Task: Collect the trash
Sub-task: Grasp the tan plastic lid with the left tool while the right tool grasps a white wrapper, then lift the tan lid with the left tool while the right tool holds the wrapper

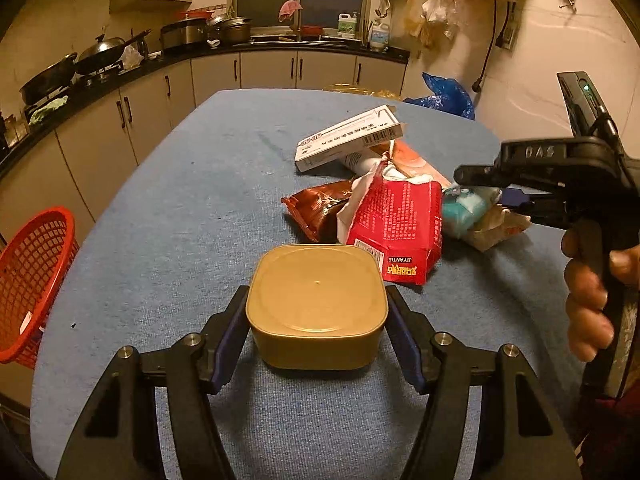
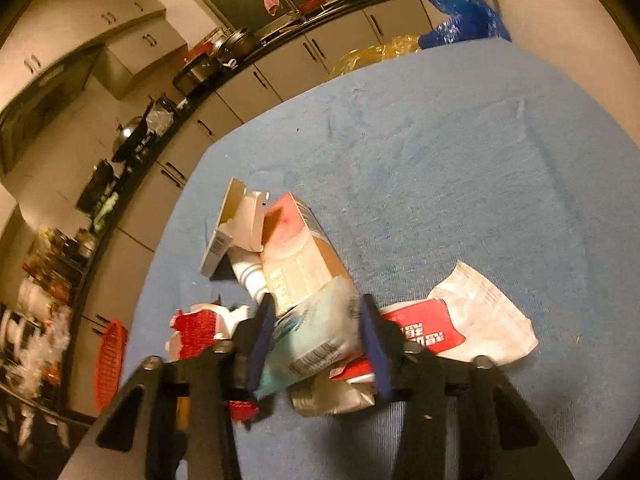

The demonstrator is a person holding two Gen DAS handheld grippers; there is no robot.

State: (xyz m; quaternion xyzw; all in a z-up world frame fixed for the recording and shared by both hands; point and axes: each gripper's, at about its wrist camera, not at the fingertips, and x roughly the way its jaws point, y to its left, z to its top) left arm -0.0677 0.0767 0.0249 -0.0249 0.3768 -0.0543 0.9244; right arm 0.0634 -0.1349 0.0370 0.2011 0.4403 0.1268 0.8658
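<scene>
A tan square tub [image 1: 316,300] sits low on the blue-clothed table [image 1: 180,220], and my left gripper [image 1: 316,293] is shut on its two sides. Beyond it lies a trash pile: a red packet [image 1: 396,228], a brown wrapper [image 1: 316,208], a white carton [image 1: 348,136] and a pale teal packet [image 1: 466,208]. A hand holds my right gripper [image 1: 480,188] at the pile's right edge. In the right wrist view my right gripper [image 2: 317,300] is shut on the teal packet [image 2: 316,336], which fills the gap between the pads. A red-and-white wrapper [image 2: 460,324] lies under it.
An orange mesh basket [image 1: 32,280] stands off the table's left edge. A pink-and-beige carton [image 2: 300,252] and a white tube lie behind the teal packet. Blue and yellow plastic bags [image 1: 448,94] sit past the far edge. Kitchen counters with pots run along the left and back.
</scene>
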